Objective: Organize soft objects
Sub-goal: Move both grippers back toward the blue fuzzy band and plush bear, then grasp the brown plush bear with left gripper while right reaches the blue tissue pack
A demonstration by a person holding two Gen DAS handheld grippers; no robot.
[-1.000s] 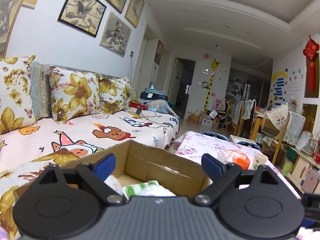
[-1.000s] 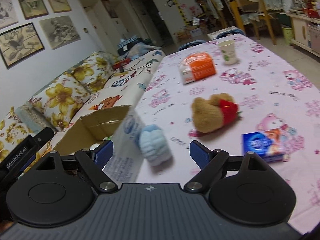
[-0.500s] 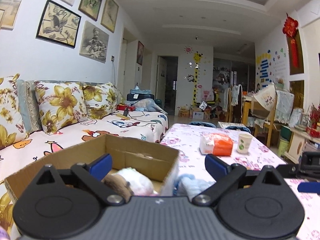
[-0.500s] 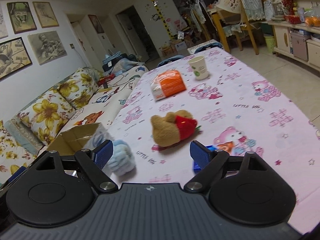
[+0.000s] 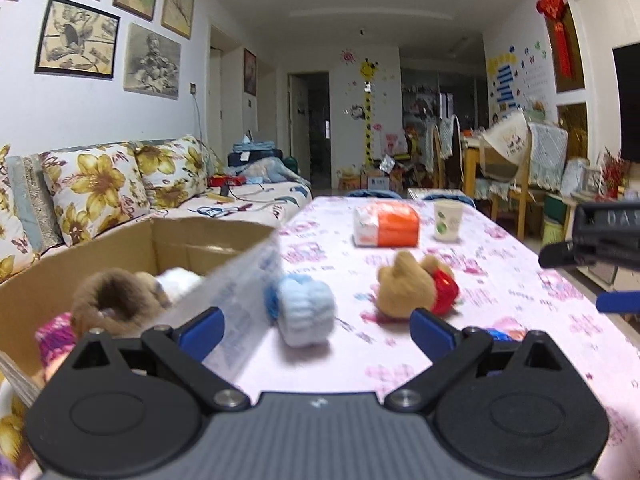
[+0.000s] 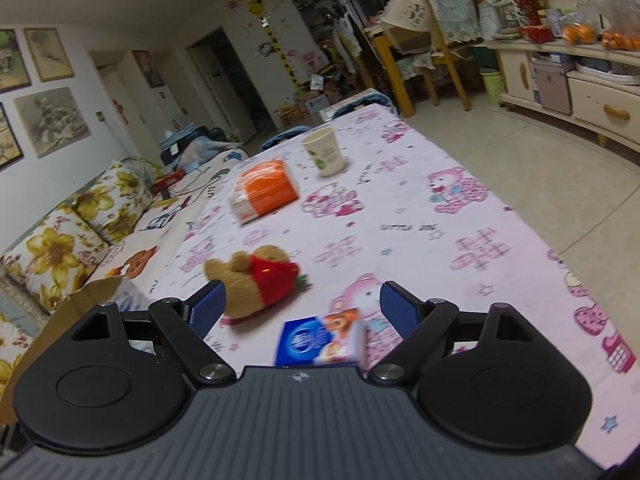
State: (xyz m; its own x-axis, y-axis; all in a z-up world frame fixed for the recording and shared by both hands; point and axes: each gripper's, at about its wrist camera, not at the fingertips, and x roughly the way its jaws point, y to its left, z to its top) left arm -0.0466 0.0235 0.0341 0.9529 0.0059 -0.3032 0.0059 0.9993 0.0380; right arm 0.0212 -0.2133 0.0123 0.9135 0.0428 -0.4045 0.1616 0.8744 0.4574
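Observation:
A light blue fluffy roll (image 5: 305, 309) lies on the pink tablecloth just right of the cardboard box (image 5: 132, 248), in front of my open left gripper (image 5: 316, 330). A brown plush bear in red (image 5: 416, 290) (image 6: 260, 278) lies further right. Inside the box sit a brown furry toy (image 5: 116, 300), a white one (image 5: 178, 280) and a pink knitted one (image 5: 56, 338). My right gripper (image 6: 302, 308) is open and empty, low over the table, with the bear ahead of its left finger. In the left wrist view that right gripper (image 5: 600, 264) shows at the right edge.
A blue and orange small box (image 6: 320, 340) lies just before the right gripper. An orange and white pack (image 5: 386, 225) (image 6: 264, 190) and a paper cup (image 5: 447, 220) (image 6: 325, 156) stand further back. A flowered sofa (image 5: 120, 188) runs along the left; chairs and cabinets stand at the right.
The left gripper swung right from over the box toward the table; the blue roll and bear are now before it. The right gripper shifted right, away from the blue roll, toward the bear.

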